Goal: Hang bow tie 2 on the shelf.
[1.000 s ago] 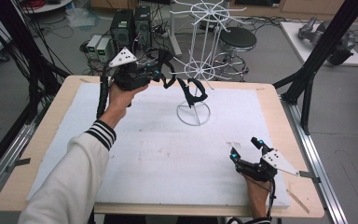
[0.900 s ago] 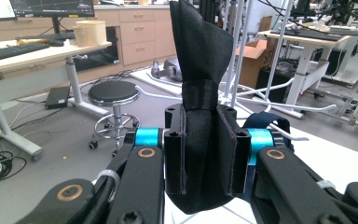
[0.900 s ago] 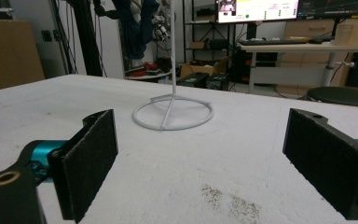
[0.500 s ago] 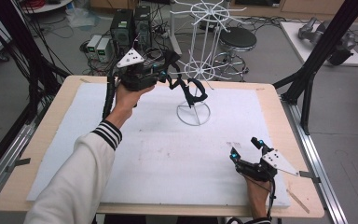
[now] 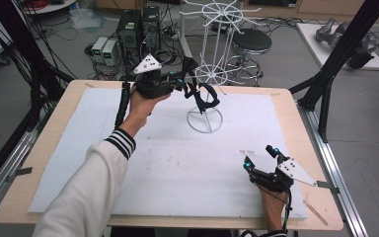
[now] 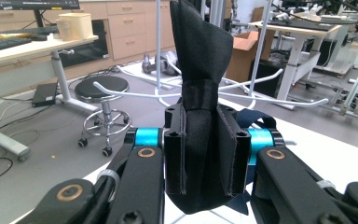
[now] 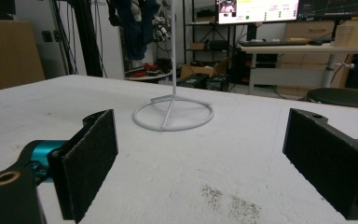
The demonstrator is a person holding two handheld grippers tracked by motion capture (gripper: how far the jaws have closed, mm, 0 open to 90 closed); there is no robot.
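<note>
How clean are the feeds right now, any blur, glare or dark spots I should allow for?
High view: even light, no glare, soft shadows under the white stand. Left gripper view: the black strap sits close and dark, its folds hard to read, background soft. Right gripper view: near fingers slightly soft, stand base sharp.

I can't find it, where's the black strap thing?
In the high view, the black strap hangs from the left gripper, up by the white wire rack at the table's far side.
</note>
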